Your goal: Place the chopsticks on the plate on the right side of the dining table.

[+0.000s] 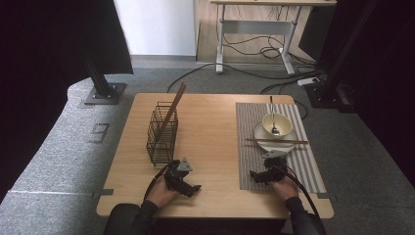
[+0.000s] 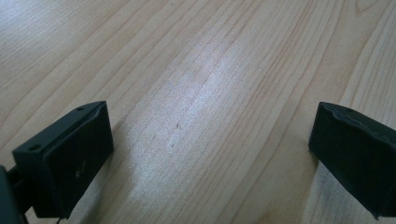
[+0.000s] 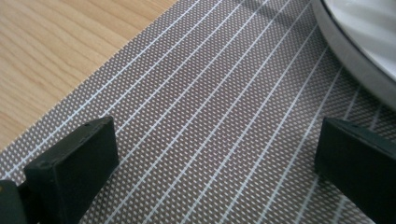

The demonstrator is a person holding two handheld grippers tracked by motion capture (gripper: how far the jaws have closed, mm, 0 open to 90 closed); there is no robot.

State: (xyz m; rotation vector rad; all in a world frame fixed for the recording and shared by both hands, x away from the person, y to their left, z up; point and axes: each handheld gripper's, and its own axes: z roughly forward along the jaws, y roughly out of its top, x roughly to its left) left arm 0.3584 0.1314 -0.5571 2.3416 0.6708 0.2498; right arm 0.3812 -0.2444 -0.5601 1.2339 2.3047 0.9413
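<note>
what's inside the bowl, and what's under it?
A metal spoon lies in the bowl, handle pointing away over the far rim. The bowl sits on a white plate, which lies on the striped placemat. Chopsticks cross the plate's near side. Anything under the spoon is hidden.

Lab recording bay, black curtains (image 1: 44, 58), floor cables (image 1: 254, 49), metal stands (image 1: 100, 83)

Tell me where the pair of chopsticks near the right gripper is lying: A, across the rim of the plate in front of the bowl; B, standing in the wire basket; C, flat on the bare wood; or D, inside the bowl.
A: the high view shows the pair of chopsticks lying crosswise on the plate, just in front of the bowl, beyond the right gripper.
</note>
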